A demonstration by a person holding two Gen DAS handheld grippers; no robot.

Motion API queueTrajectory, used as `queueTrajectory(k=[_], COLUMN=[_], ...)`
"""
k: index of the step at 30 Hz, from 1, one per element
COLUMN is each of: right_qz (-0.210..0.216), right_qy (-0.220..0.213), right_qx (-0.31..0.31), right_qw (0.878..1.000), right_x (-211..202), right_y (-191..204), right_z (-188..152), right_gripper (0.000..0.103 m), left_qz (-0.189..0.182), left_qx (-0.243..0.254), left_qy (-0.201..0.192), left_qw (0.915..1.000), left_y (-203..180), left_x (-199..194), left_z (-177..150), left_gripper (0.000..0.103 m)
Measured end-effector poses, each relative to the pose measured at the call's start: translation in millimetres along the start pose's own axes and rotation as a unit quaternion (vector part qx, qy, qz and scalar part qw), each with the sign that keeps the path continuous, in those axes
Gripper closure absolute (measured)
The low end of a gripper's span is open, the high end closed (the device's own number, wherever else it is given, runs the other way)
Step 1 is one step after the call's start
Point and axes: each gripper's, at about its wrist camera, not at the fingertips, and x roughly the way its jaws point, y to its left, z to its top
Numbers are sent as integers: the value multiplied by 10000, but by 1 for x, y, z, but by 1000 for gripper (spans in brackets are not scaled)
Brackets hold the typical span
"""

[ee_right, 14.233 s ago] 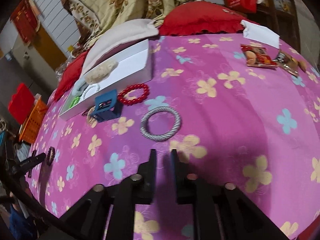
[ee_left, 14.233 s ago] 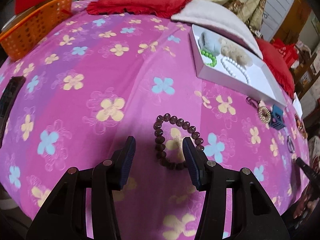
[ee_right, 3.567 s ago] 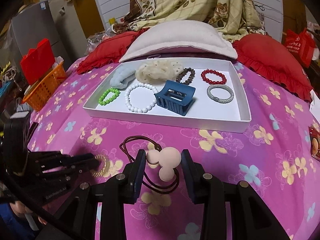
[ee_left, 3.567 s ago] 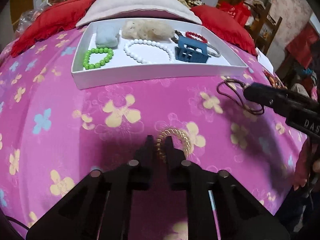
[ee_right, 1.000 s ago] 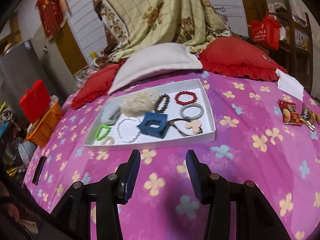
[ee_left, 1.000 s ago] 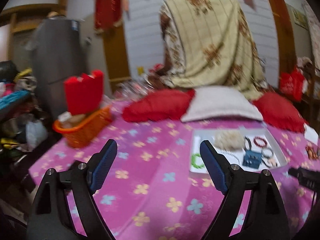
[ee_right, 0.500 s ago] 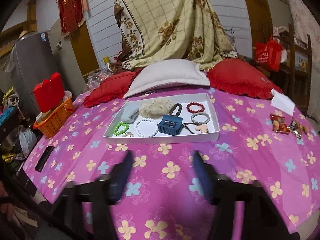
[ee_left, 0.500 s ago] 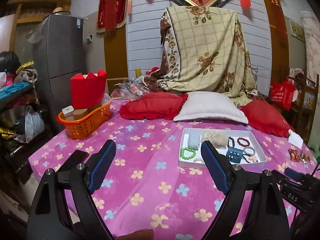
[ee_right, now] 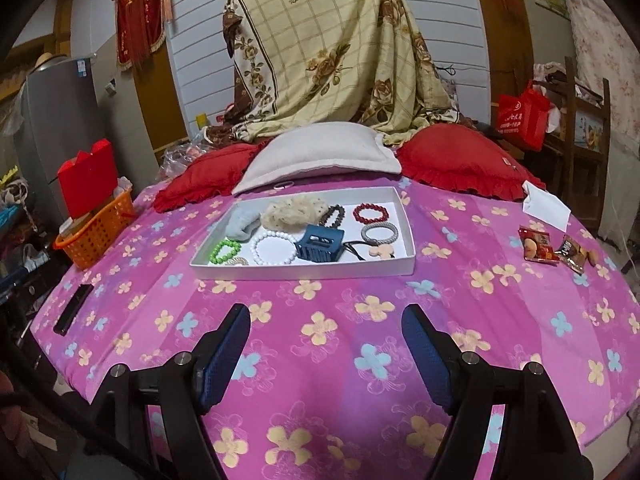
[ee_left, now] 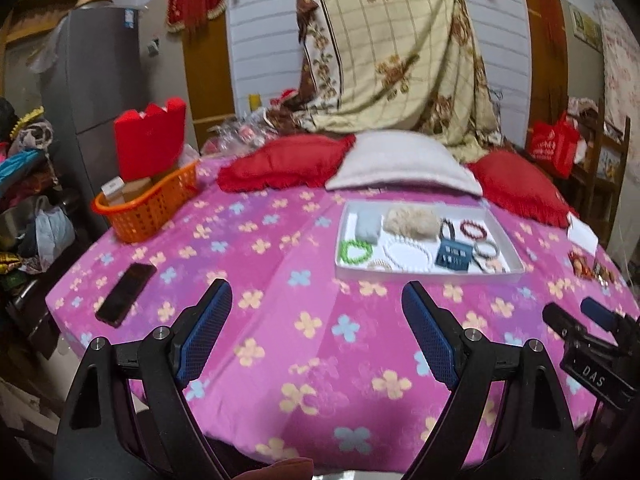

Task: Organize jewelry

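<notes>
A white tray (ee_right: 308, 271) lies on the pink flowered table cover, in front of the pillows. It holds a green bead bracelet (ee_right: 224, 250), a white bead bracelet (ee_right: 274, 249), a blue hair claw (ee_right: 320, 243), a red bead bracelet (ee_right: 371, 213), a silver ring bracelet (ee_right: 379, 233), scrunchies and other pieces. The tray also shows in the left wrist view (ee_left: 428, 273). My left gripper (ee_left: 318, 334) is open and empty, back from the tray near the table's front. My right gripper (ee_right: 326, 354) is open and empty, also back from the tray; it shows at the right edge of the left wrist view (ee_left: 578, 316).
An orange basket (ee_left: 148, 208) with a red box stands at the far left. A black phone (ee_left: 126, 294) lies at the left edge. Red and grey pillows (ee_right: 320, 156) sit behind the tray. Snack packets (ee_right: 554, 250) and a white paper (ee_right: 546, 202) lie at the right.
Both grippers have pulled back and risen from the table, so the whole table shows. All pieces that lay loose on the cover earlier now lie in the tray. Both grippers are open wide.
</notes>
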Motion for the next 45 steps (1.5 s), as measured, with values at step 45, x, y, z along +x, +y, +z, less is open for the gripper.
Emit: queueTrajectory(k=[45], right_qz=[-379], right_qy=[891], right_qx=[-247], right_qw=[9950], right_x=[55], right_y=[15], right_z=[-23], right_gripper=[27], left_qz=[-310], left_qx=[33], left_qy=[1532], left_qw=[9877], left_y=[-3], left_x=[81], left_z=[-45], left_gripper=[16])
